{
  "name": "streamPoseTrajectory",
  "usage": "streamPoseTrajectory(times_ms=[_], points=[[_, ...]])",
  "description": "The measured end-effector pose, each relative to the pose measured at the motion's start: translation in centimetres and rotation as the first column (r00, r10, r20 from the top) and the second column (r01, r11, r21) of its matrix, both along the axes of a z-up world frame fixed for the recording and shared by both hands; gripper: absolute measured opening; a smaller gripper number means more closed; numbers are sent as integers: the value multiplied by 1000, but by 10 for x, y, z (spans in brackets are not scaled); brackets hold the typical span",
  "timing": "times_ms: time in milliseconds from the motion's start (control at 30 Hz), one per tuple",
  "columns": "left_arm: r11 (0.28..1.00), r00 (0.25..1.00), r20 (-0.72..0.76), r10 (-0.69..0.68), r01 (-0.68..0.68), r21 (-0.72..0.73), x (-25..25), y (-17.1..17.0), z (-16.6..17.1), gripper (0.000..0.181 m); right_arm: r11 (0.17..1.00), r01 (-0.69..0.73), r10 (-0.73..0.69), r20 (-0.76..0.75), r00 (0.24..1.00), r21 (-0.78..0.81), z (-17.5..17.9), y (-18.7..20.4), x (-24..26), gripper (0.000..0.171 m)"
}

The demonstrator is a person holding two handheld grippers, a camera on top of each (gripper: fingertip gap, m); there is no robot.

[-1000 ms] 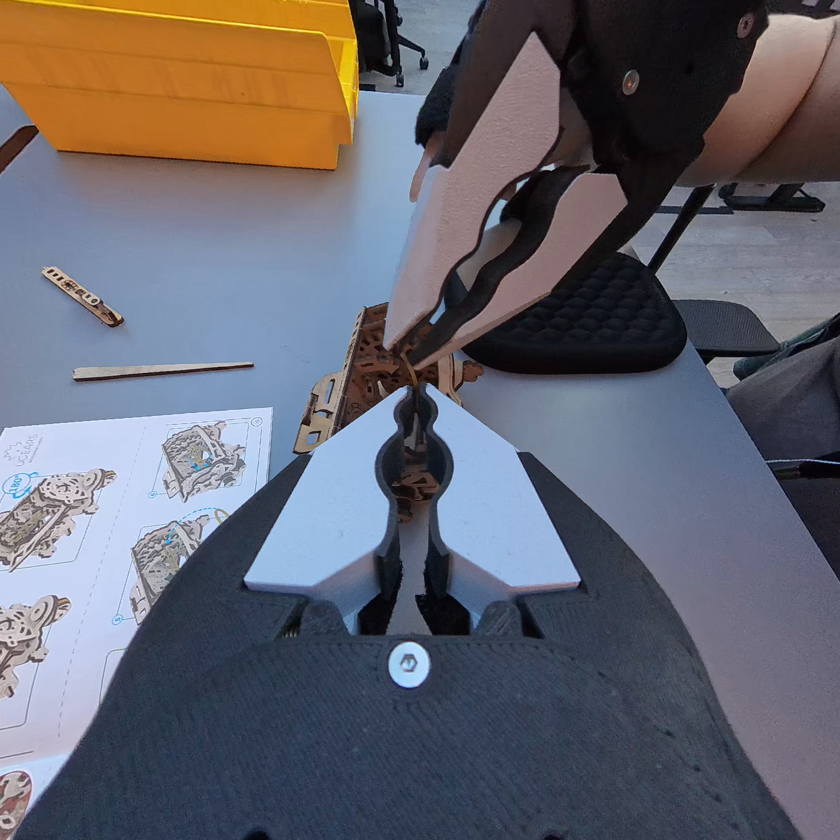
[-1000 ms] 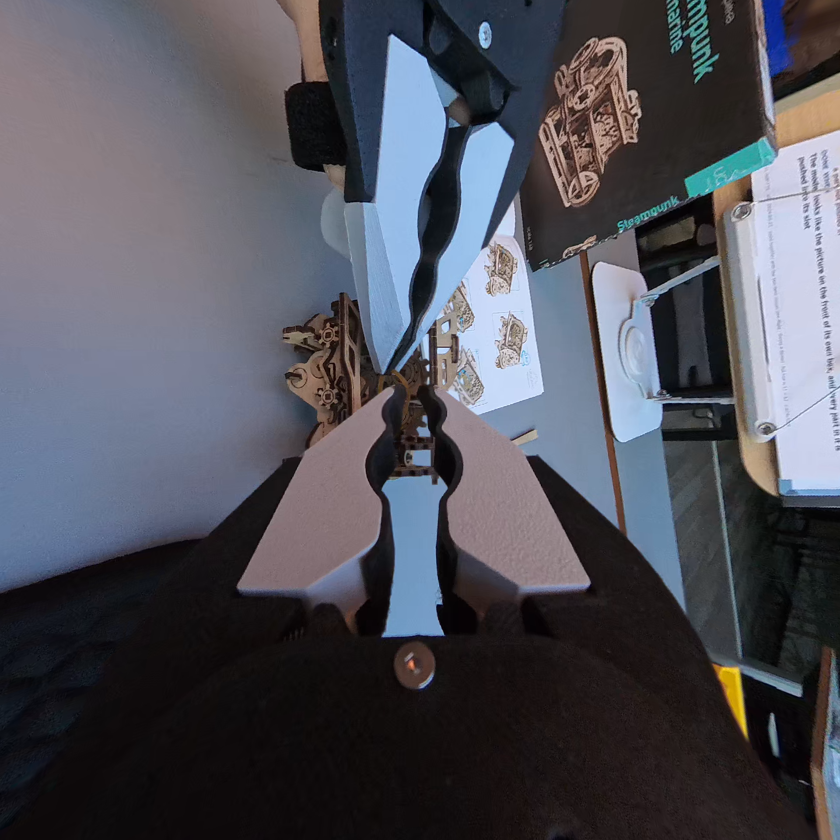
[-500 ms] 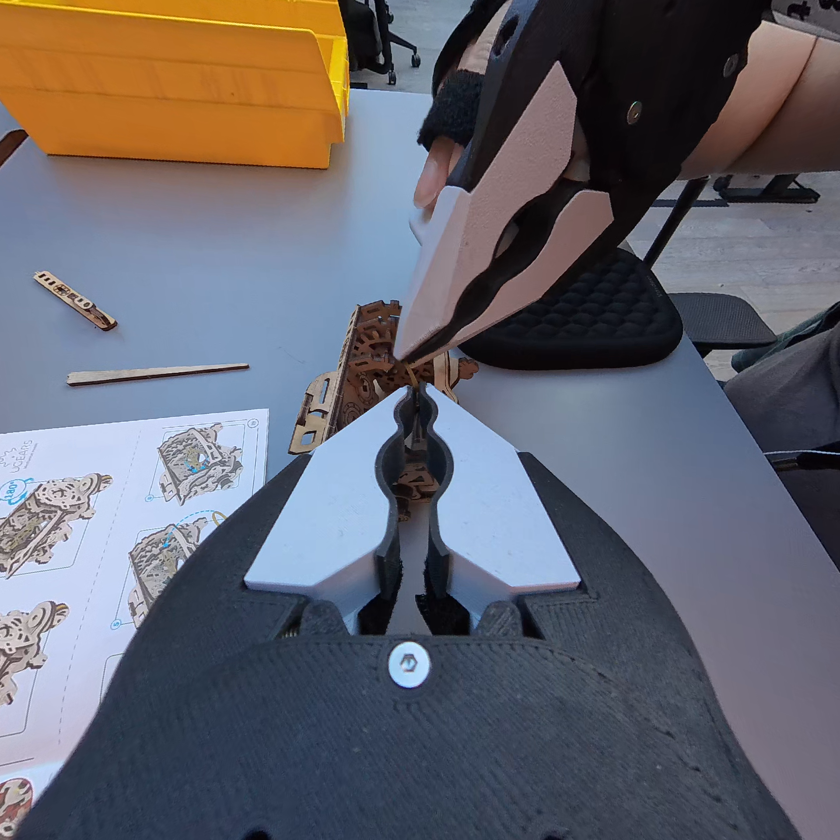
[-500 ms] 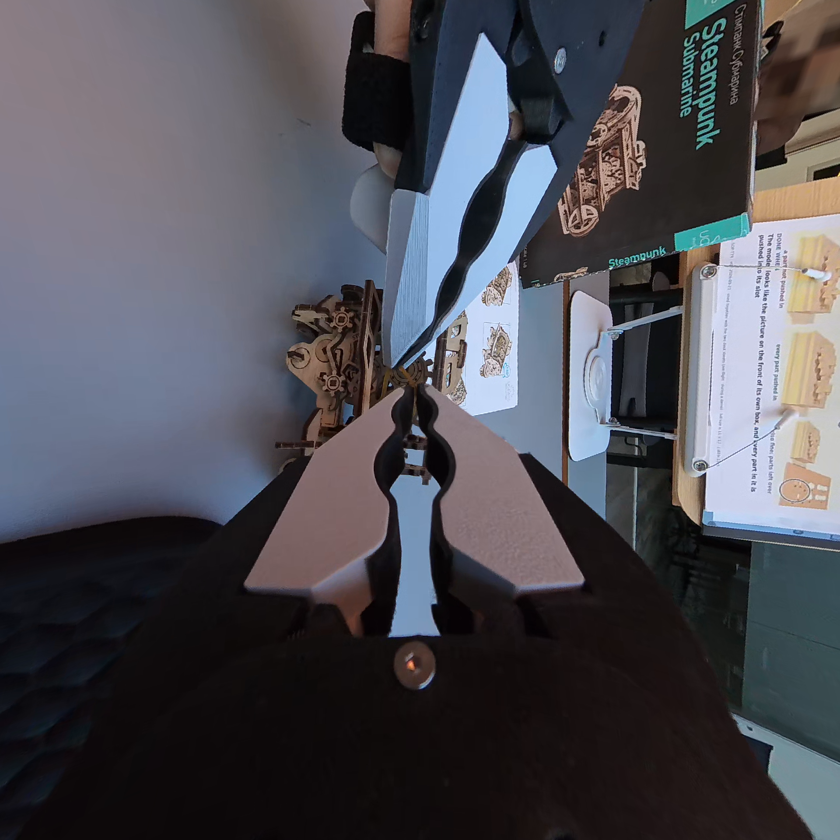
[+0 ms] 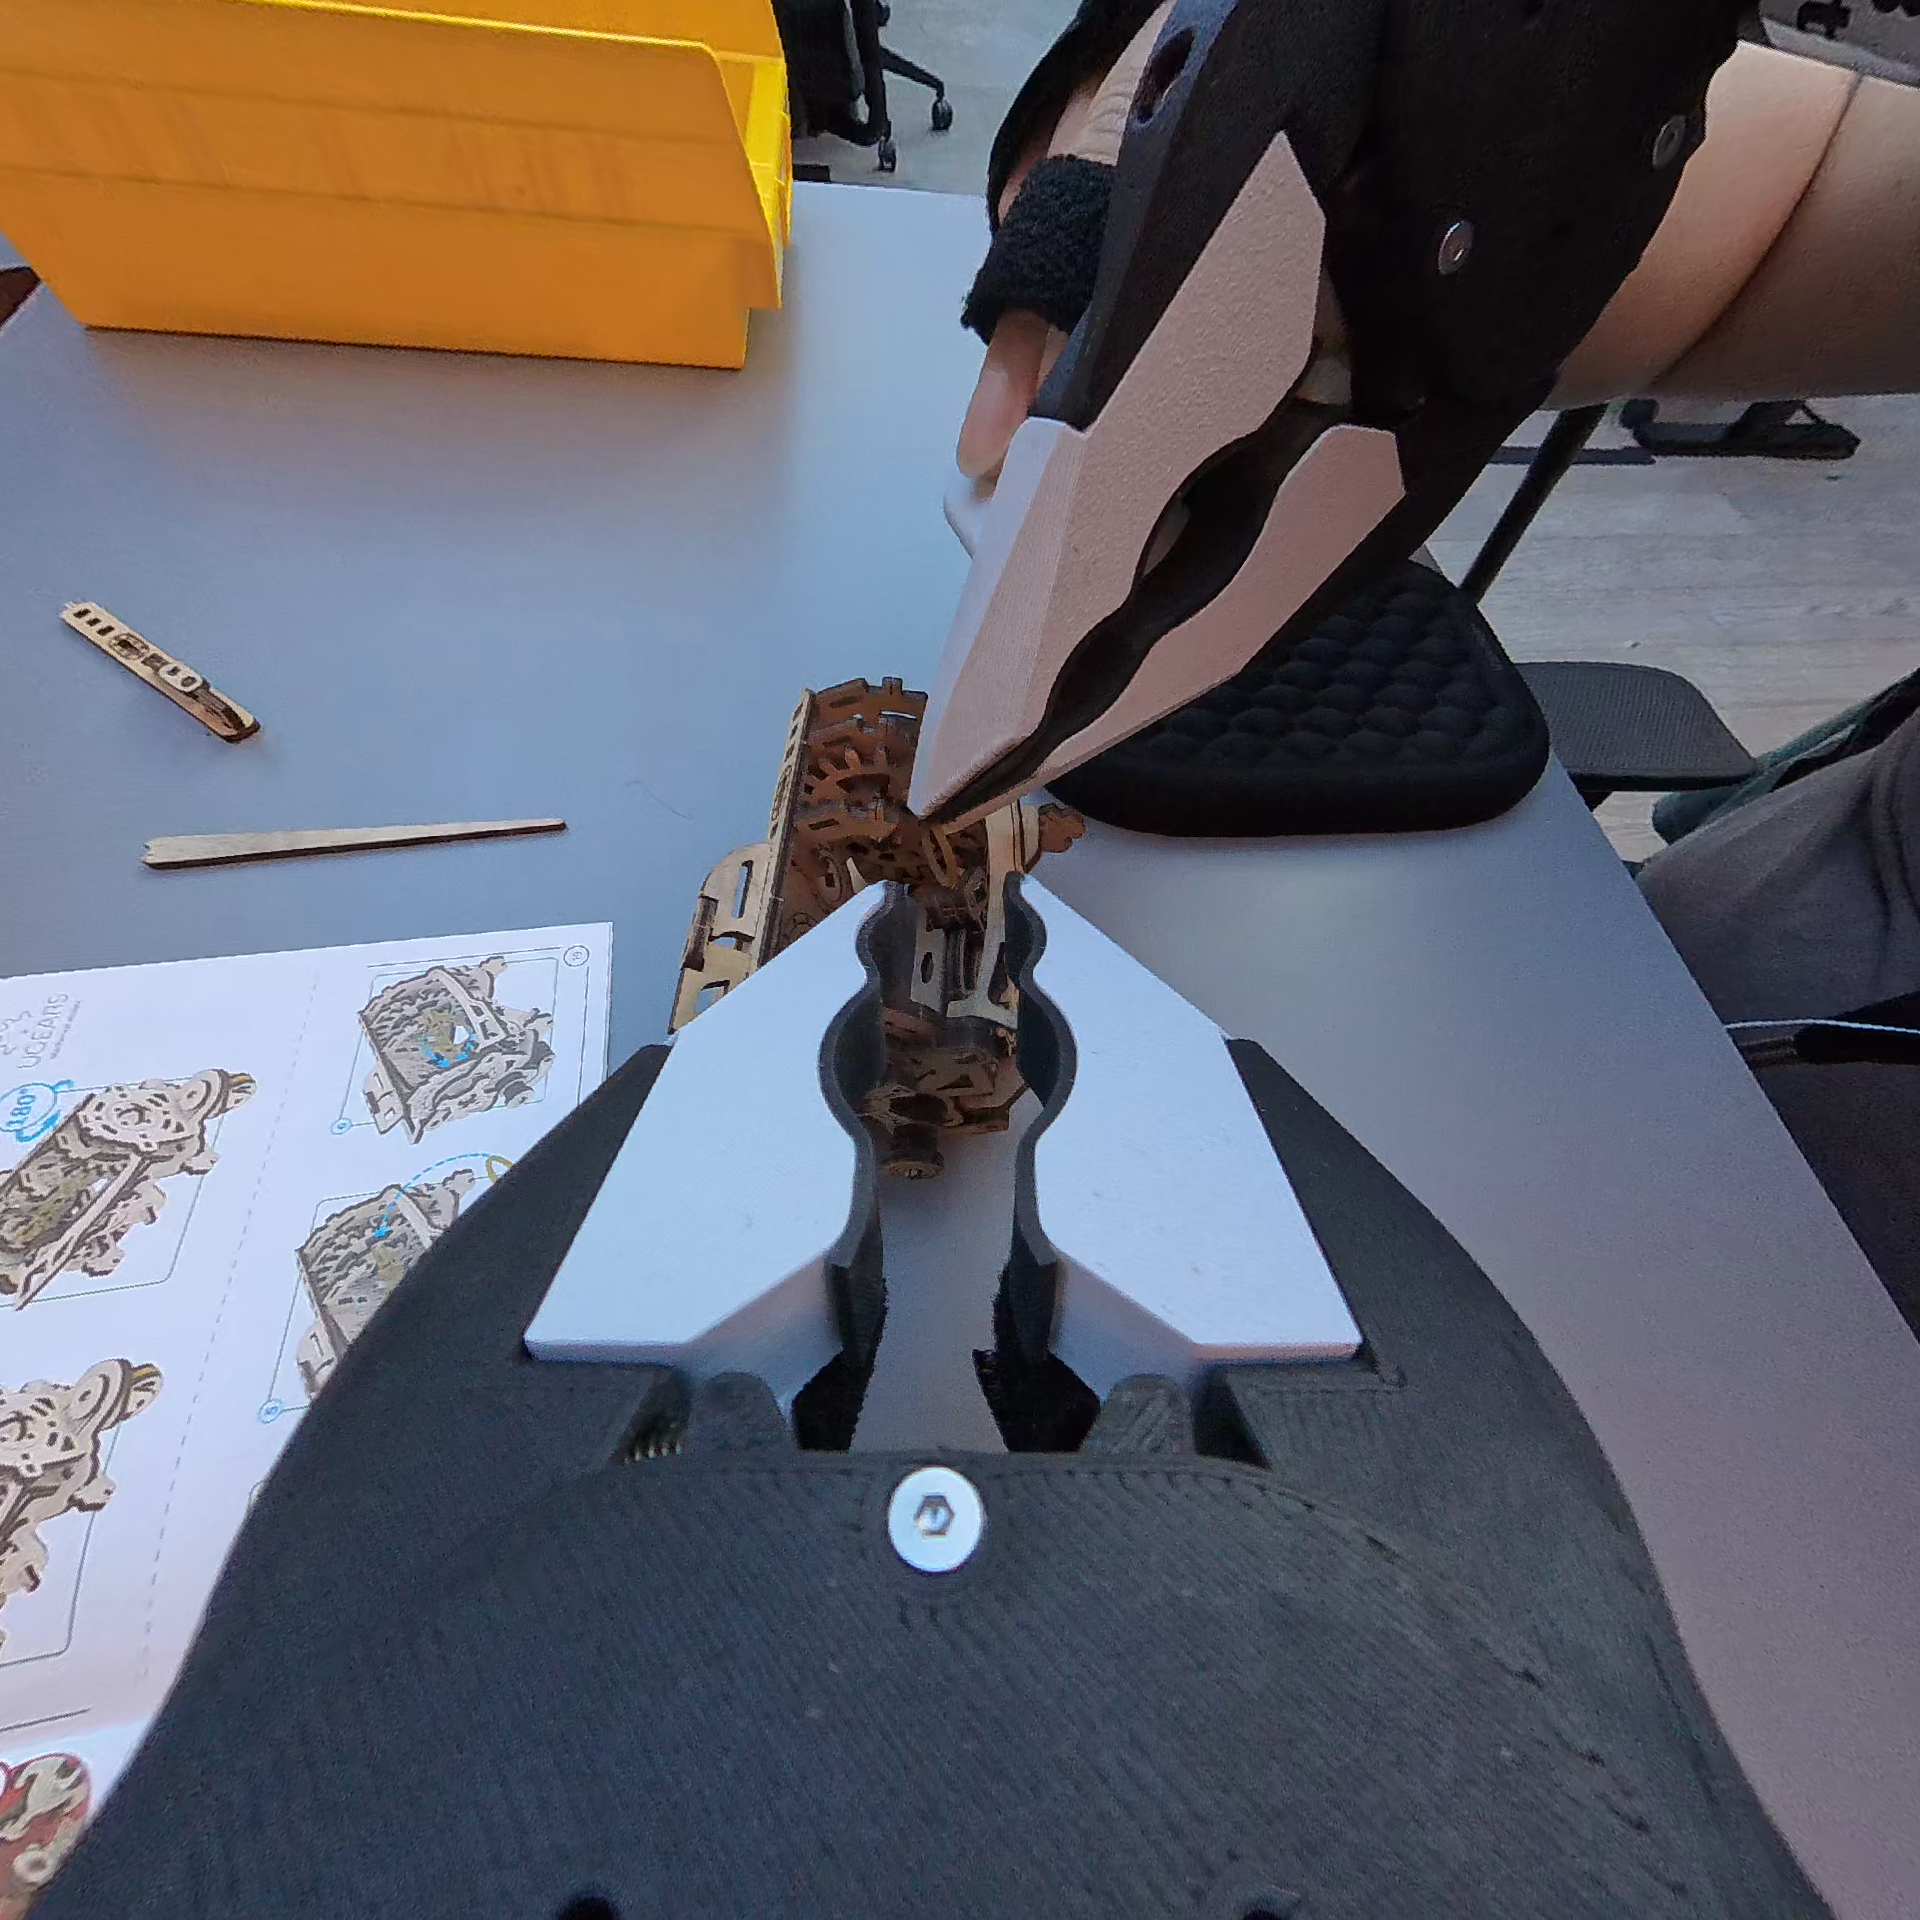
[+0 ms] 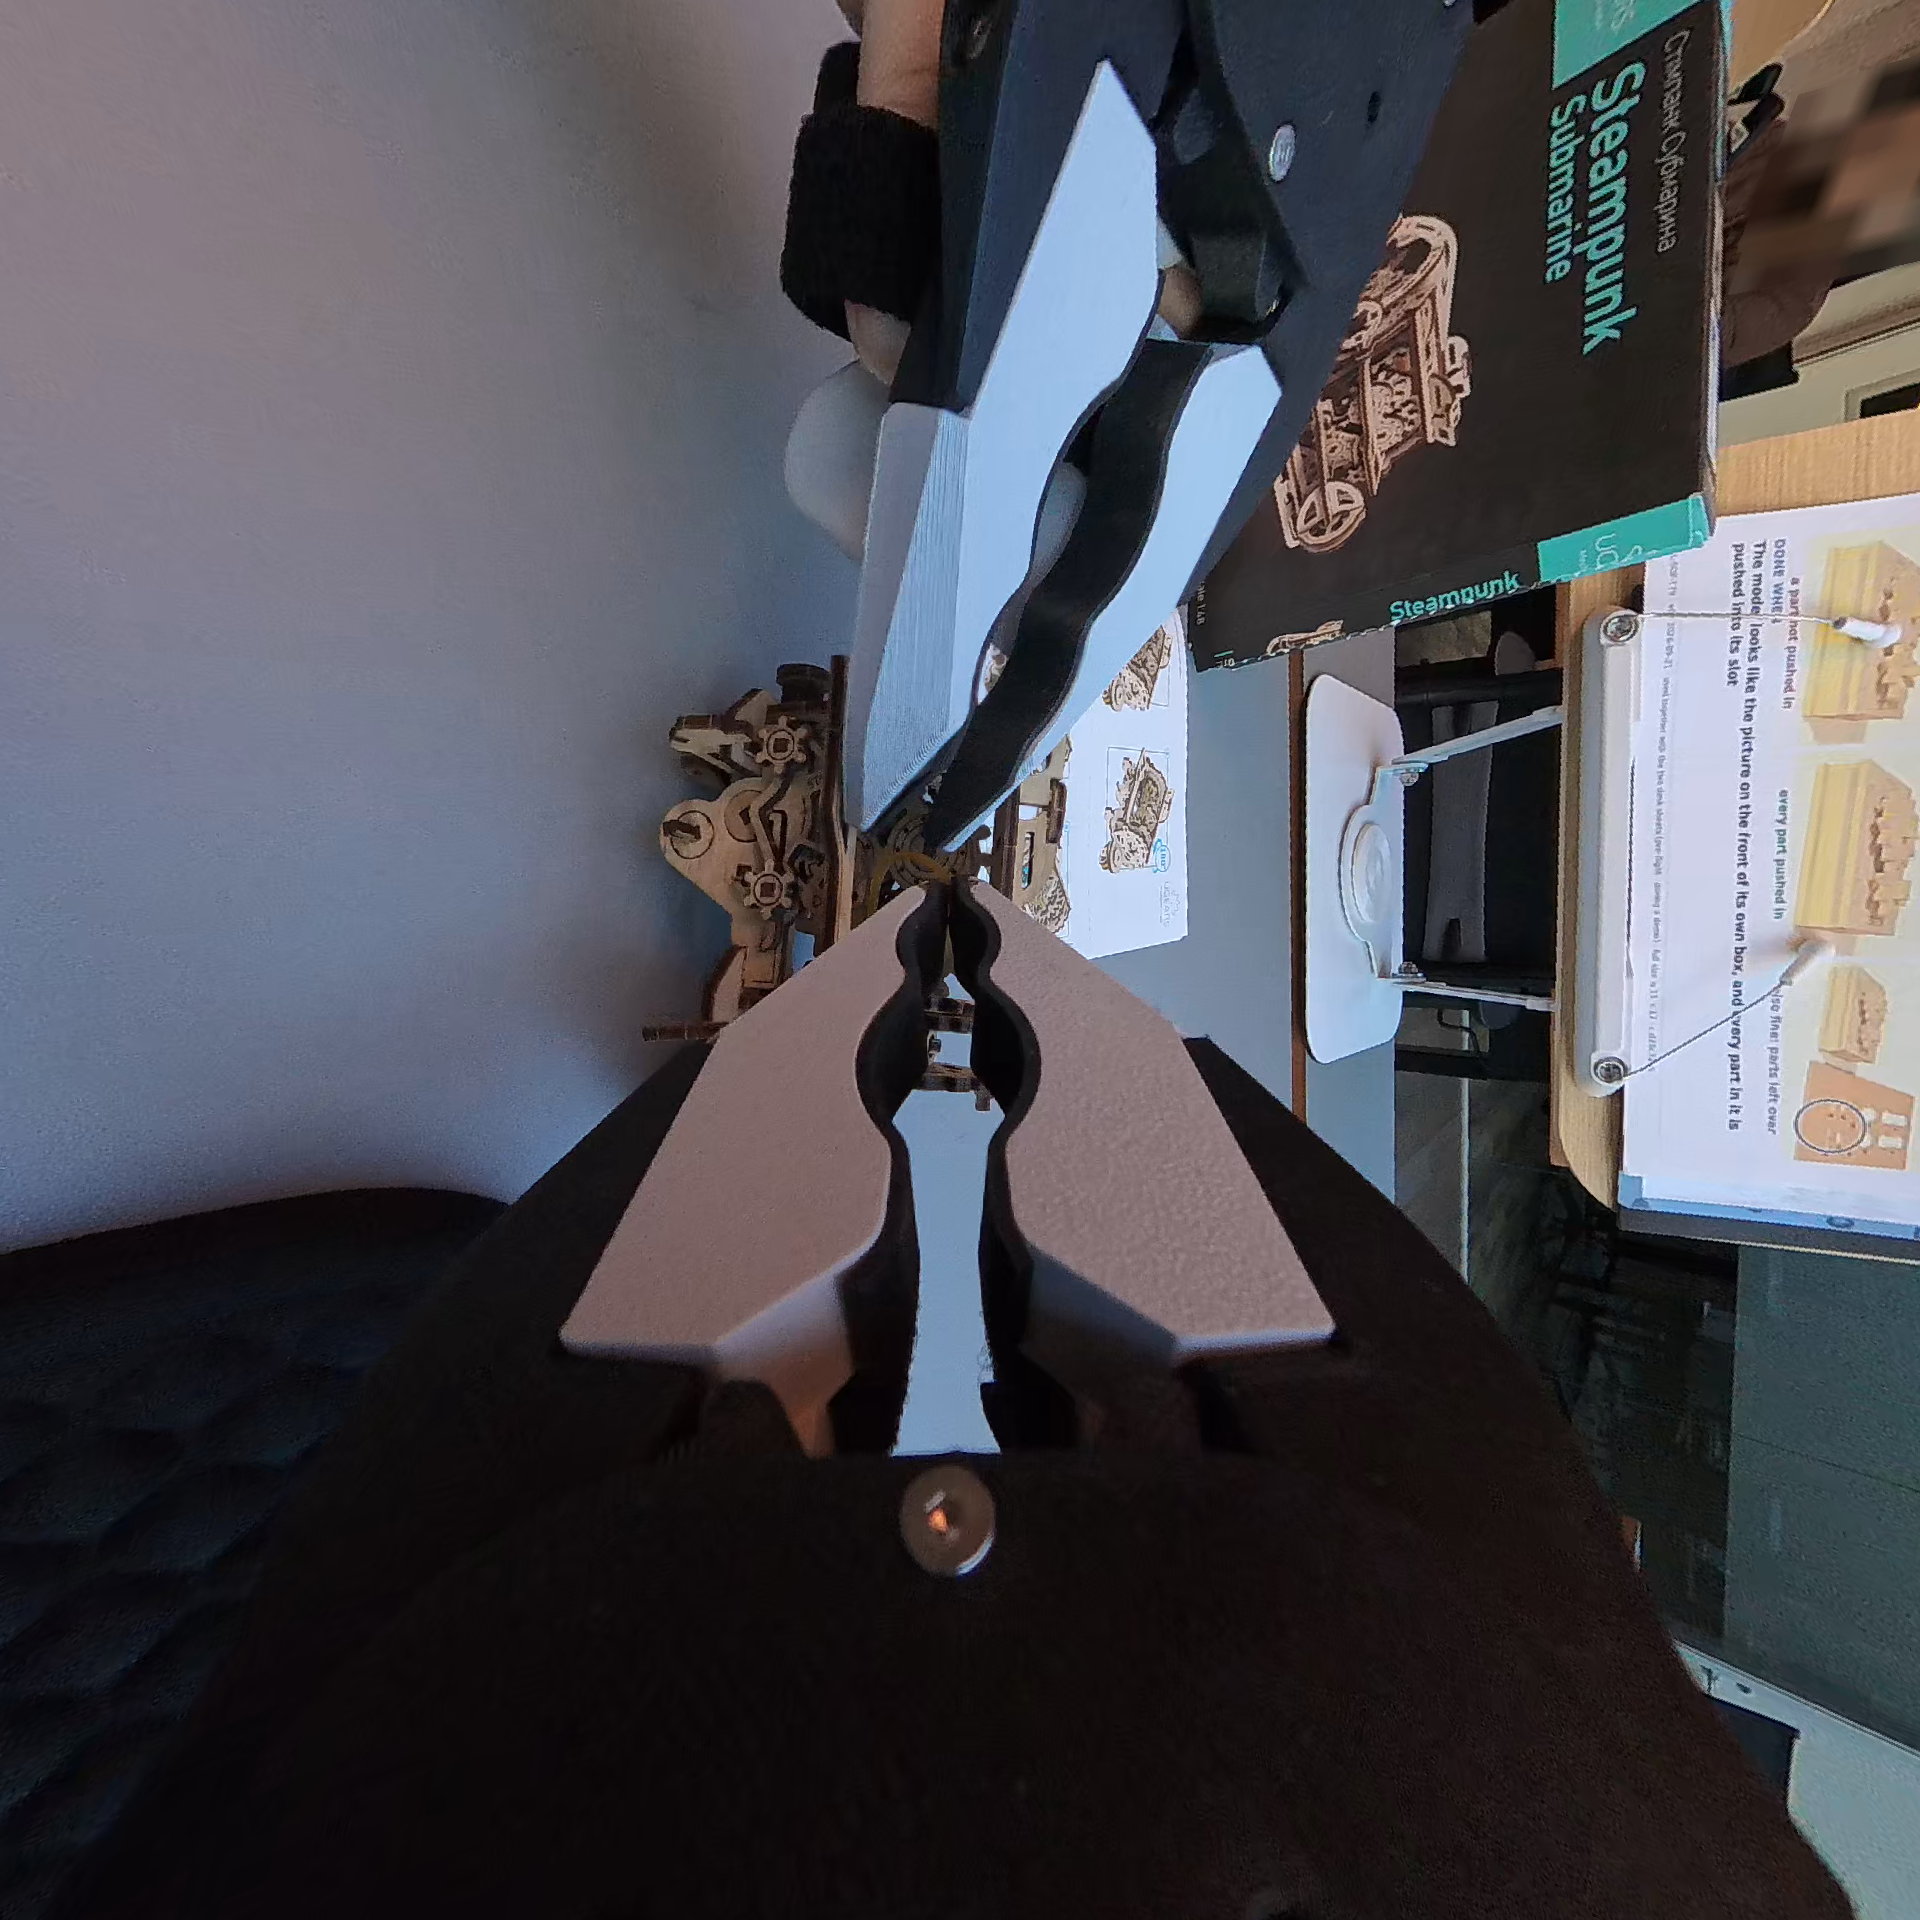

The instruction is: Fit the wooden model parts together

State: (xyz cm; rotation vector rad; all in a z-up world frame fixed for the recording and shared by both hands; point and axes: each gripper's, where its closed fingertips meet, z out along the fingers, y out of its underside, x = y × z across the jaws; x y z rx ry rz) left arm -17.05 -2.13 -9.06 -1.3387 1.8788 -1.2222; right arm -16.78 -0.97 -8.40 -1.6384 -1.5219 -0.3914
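Note:
A small brown wooden model [image 5: 821, 831] with gears stands on the grey table [image 5: 468, 540]; it also shows in the right wrist view [image 6: 748, 831]. My left gripper [image 5: 948, 894] has its jaws slightly parted, with the model's upper frame between the fingertips. In the right wrist view, the left gripper [image 6: 920, 831] comes down from above. My right gripper [image 6: 948, 899] is shut on a small yellowish ring-shaped piece [image 6: 909, 864] at the model's top. In the left wrist view, the right gripper [image 5: 940, 821] reaches in from the upper right.
Yellow bins [image 5: 395, 177] stand at the back left. Two loose wooden strips [image 5: 353, 842] [image 5: 156, 670] and an instruction sheet [image 5: 260, 1143] lie to the left. A black cushion pad [image 5: 1330, 727] lies at the right edge. A dark kit box [image 6: 1455, 312] stands beyond the model. Only a small space, under 4 cm, lies between the two pairs of fingers.
My left gripper's jaws have parted from shut and now straddle the model's top. The right gripper has tilted lower, still shut at the model's top.

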Motion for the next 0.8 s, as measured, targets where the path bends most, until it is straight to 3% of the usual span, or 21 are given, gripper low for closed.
streamPoseTrajectory(times_ms=[700,800], points=[[998,999,4,43,-43,40,11,5,-1,0,1000,23,-22,-43,999,9,-1,4,2,0],[999,999,5,45,-45,6,10,5,2,0,999,40,-40,-82,996,-9,-2,3,2,9]])
